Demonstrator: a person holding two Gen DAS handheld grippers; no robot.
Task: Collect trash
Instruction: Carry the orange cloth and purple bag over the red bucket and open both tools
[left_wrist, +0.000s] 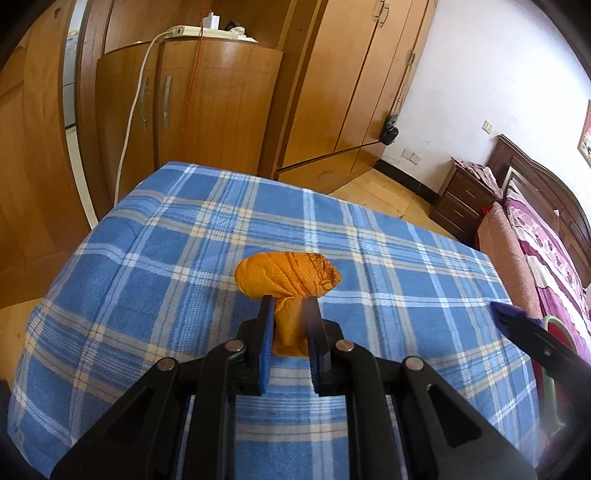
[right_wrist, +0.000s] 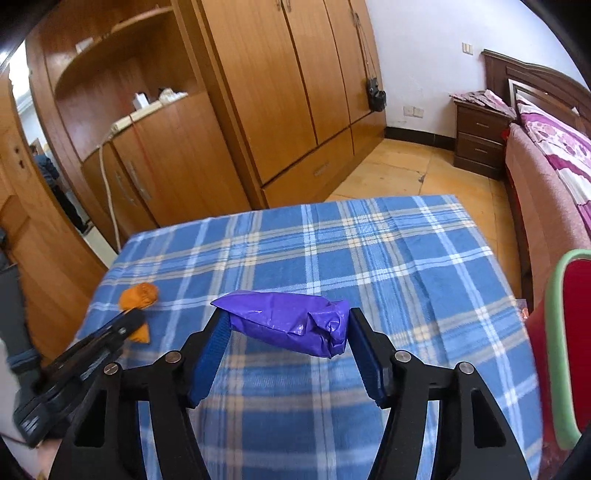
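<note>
Left claw: pinching the twisted neck of the orange bag; the knotted bulb bulges just past its fingertips, above the checked cloth.
Right claw: pinching the purple wad end to end across its length, jaws set wide and pressing on both ends.
Bin: green-rimmed, red inside, off to the right of the right claw, at the table's edge.
Step in hand (judged): carry both pieces to the bin.
Handling advice: keep pressure steady on the purple wad, since a lengthwise hold on crumpled film may buckle or slip; swing it over the rim before loosening. Bring the orange bag across afterwards, bulb hanging free.
Orange bag: thin embossed plastic, twisted tight, rounded head, narrow stem.
Purple wad: glossy film, creased, oblong, one end pointed.
Checked cloth: soft woven fabric, blue with white and cream lines, draped over the table.
</note>
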